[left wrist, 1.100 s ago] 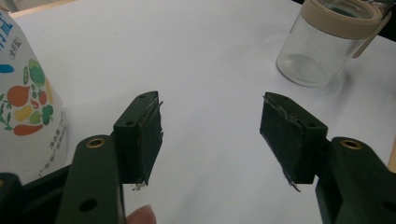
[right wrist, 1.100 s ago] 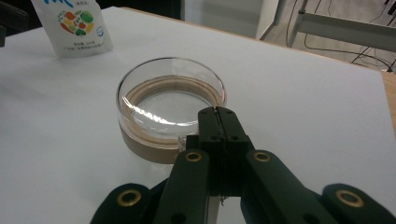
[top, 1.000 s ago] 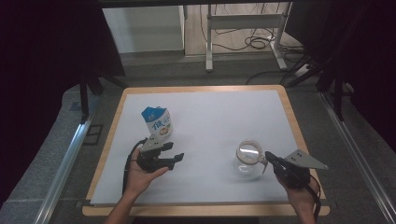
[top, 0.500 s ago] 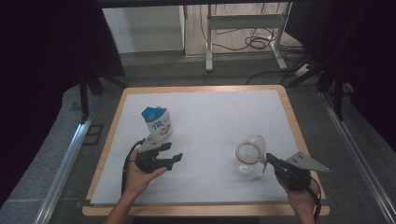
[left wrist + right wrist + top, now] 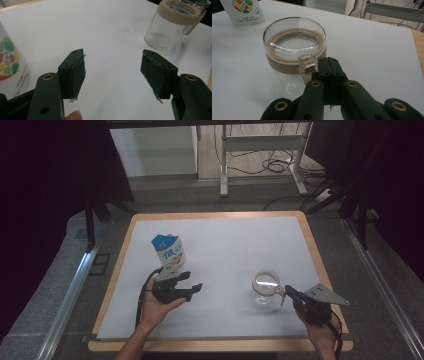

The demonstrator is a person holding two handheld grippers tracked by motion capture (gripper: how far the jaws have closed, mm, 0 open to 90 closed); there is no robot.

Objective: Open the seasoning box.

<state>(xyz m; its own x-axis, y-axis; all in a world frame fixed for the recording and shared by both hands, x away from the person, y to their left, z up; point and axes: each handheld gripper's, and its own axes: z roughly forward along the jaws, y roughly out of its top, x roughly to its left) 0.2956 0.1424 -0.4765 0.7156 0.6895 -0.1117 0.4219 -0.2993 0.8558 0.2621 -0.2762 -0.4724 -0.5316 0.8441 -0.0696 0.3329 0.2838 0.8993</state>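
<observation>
A blue and white milk carton (image 5: 169, 251) stands upright at the mat's left. My left gripper (image 5: 194, 281) lies just in front of it and points right, open with nothing between its jaws (image 5: 112, 65). In the left gripper view the carton (image 5: 7, 55) is at the left edge and a clear glass jar (image 5: 170, 27) stands farther off. The jar (image 5: 266, 290) has a beige band and a side tab. My right gripper (image 5: 287, 291) is shut, with its tips (image 5: 329, 61) against the band by the tab and a small clear knob (image 5: 307, 62). Whether it pinches the tab I cannot tell.
A white mat (image 5: 240, 240) covers the wooden table, whose rim (image 5: 312, 245) shows all around. A metal table frame (image 5: 260, 145) and cables stand on the floor beyond. Dark curtains hang at both sides.
</observation>
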